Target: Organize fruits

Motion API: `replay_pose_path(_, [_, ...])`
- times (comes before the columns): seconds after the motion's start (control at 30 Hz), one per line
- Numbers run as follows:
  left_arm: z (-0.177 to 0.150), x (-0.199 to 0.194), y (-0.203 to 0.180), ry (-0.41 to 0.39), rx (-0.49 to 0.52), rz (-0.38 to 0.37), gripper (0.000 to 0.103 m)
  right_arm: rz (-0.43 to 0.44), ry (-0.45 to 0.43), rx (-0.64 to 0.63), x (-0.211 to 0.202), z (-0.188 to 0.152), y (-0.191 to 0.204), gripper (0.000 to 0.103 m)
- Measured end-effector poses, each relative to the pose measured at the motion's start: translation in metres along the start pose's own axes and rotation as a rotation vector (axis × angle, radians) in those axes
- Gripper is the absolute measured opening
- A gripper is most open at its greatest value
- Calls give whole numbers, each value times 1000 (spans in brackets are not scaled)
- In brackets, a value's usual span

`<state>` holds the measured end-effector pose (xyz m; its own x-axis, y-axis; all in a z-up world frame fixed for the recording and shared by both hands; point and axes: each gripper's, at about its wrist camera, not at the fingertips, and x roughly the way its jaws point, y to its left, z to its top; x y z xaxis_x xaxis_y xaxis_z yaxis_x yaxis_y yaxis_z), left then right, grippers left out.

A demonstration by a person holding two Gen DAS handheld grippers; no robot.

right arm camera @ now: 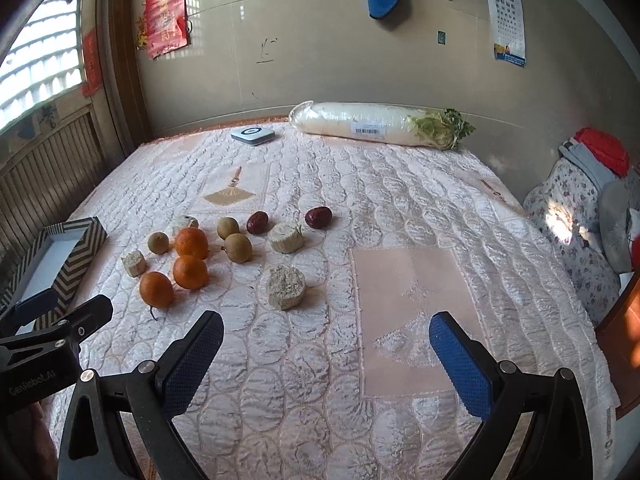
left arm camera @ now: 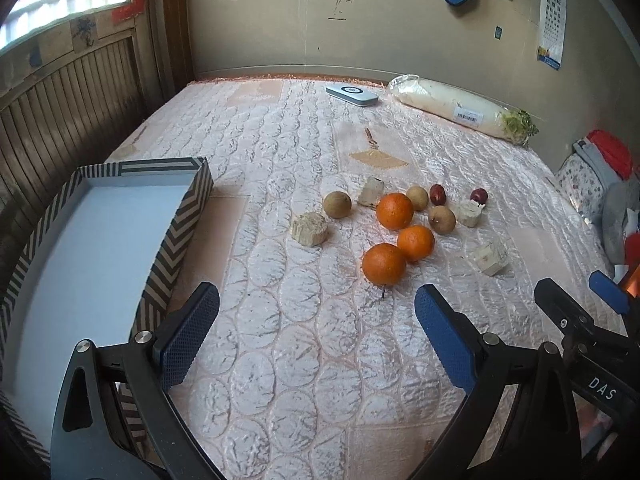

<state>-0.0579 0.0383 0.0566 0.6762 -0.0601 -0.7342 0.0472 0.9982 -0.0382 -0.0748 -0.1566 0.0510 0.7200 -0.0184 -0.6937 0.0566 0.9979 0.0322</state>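
Observation:
Three oranges (left arm camera: 384,263) (right arm camera: 156,289), three brown longans (left arm camera: 337,204) (right arm camera: 239,247), two red dates (left arm camera: 437,194) (right arm camera: 318,217) and several pale cut chunks (left arm camera: 309,228) (right arm camera: 285,287) lie clustered on the quilted bed cover. An empty striped box (left arm camera: 176,236) (right arm camera: 76,264) stands to their left. My left gripper (left arm camera: 316,308) is open and empty, just short of the nearest orange. My right gripper (right arm camera: 326,334) is open and empty, to the right of the cluster.
A wrapped white radish (left arm camera: 452,104) (right arm camera: 372,122) and a small white device (left arm camera: 351,93) (right arm camera: 253,135) lie at the far edge by the wall. Pillows and clothes (right arm camera: 576,232) are piled at the right. A wooden slatted panel (left arm camera: 60,112) runs along the left.

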Motion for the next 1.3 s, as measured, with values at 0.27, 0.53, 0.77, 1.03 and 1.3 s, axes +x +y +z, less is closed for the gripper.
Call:
replay_pose_path(0.27, [-4,-13,3,-29,6,30,99,11,-32,-34,-13,-2,12,103])
replay_pose_path(0.53, [-7,-14,8,-17,12,31,99,7,-36,-52,-17,-3,20,103])
replay_pose_path(0.77, [-7,-14,8,-19,15,24,99,16,-28,-62,-14,-3,25,103])
replay_pose_path(1.03, [-5,-7,8,-6,19,16,99,20,-26,-54,-12,-3,22,103])
replay_pose_path(1.3, [-5,2,1,6,44,3,99,25,-17,-57,-7,-2,21,103])
